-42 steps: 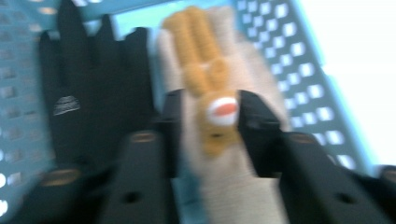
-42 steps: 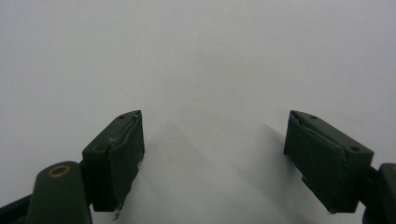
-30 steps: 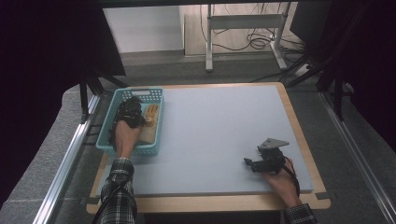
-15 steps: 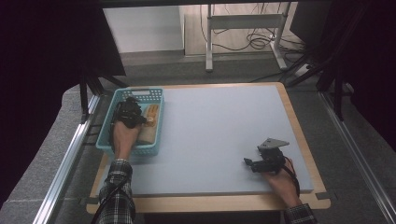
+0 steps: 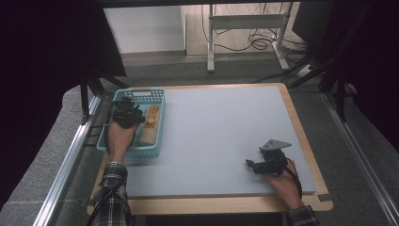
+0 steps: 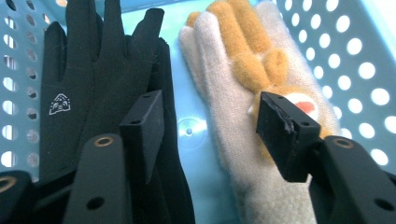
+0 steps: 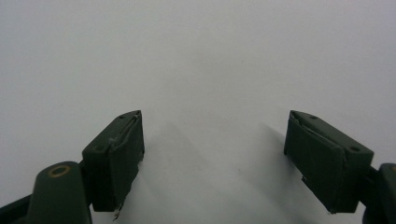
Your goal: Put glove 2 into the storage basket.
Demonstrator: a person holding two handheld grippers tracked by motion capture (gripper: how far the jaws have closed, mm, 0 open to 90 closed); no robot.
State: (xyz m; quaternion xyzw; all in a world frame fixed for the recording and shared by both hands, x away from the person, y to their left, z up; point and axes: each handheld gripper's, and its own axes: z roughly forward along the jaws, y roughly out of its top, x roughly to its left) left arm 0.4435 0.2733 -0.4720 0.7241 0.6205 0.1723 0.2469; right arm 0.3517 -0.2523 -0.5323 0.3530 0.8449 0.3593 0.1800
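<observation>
— So, starting at the left: what sits in the blue basket (image 5: 159, 123)?

— Two things, side by side. A black glove (image 6: 93, 84) lies on the left gripper view's left, and a cream glove (image 6: 243, 88) with orange fuzzy fingers lies to its right, both flat on the perforated basket's floor.

— And the left gripper (image 5: 126, 112)?

— It hovers inside the basket, its fingers (image 6: 144, 126) spread wide and grasping nothing. One finger is over the black glove, the other over the cream glove's cuff end.

— Does the high view add anything?

— It shows the basket at the table's (image 5: 226, 136) left edge, near the far corner, with the left hand (image 5: 118, 136) reaching in. The small white logo on the black glove appears in the close view, not from above.

— Moving right?

— The right gripper (image 5: 268, 162) rests low near the table's front right, well apart from the basket. Its fingers (image 7: 116, 149) are released, wide apart, over bare grey surface.
</observation>
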